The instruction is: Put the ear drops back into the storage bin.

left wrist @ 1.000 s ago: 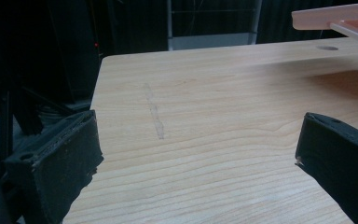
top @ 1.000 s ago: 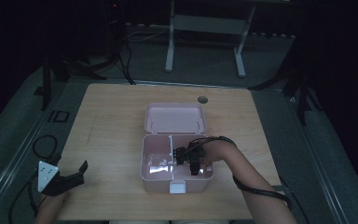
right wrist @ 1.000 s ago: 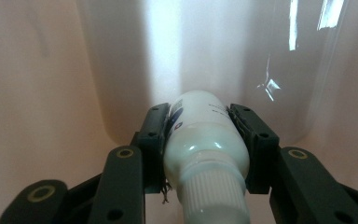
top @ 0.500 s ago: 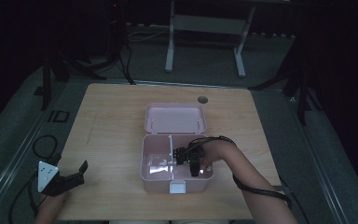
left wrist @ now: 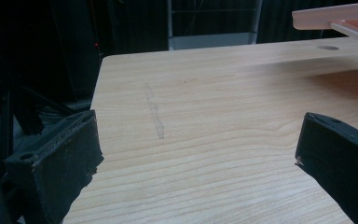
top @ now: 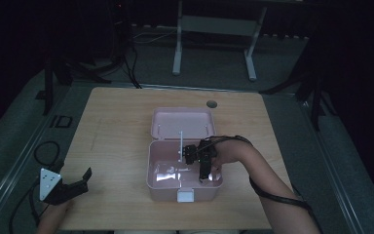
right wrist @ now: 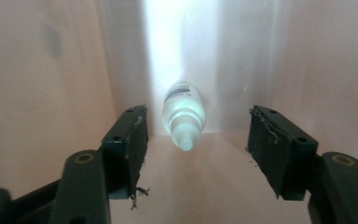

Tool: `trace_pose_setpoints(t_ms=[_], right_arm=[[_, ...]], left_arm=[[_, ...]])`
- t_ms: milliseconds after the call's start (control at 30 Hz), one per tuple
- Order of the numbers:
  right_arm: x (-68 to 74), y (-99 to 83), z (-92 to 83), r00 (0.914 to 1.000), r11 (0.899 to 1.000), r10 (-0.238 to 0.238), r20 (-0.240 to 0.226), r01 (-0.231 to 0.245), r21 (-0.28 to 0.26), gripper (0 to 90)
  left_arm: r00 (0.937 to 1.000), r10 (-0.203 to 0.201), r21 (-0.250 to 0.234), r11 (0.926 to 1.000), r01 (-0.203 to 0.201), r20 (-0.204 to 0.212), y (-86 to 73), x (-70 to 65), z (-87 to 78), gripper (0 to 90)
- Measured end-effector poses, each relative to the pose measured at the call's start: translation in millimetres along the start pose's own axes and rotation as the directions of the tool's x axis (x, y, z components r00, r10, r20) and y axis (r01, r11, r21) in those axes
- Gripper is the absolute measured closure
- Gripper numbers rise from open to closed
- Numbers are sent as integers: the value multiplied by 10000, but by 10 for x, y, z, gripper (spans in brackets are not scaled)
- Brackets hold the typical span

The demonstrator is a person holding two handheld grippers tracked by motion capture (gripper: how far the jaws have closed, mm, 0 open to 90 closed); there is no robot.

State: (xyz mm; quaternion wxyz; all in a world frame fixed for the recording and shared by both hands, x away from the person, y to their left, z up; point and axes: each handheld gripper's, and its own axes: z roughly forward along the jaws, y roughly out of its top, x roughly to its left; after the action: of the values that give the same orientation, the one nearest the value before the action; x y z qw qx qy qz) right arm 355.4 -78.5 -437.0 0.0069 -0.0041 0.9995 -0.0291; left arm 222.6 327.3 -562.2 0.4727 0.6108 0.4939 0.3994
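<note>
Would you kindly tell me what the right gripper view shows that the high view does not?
Right gripper view: a small white bottle lying on the box floor, between the open jaws of the right hand-held gripper, which have just been opening, untouched. High view: the whole table, the box's raised lid, the left hand-held gripper. Both: the pink box interior.

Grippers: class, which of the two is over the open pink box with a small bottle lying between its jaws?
The right gripper, jaws just opened around the small bottle. The left gripper rests on bare table, away from the pink box.
</note>
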Motion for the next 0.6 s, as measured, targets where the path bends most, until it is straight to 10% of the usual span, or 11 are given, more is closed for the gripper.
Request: trace_pose_setpoints(t_ms=[600], right_arm=[[17, -387, -448, 9992, 9904, 365, 186, -337, -1342, 170]], left_arm=[[10000, 8, 23, 10000, -8, -11, 1, -1, 3, 4]])
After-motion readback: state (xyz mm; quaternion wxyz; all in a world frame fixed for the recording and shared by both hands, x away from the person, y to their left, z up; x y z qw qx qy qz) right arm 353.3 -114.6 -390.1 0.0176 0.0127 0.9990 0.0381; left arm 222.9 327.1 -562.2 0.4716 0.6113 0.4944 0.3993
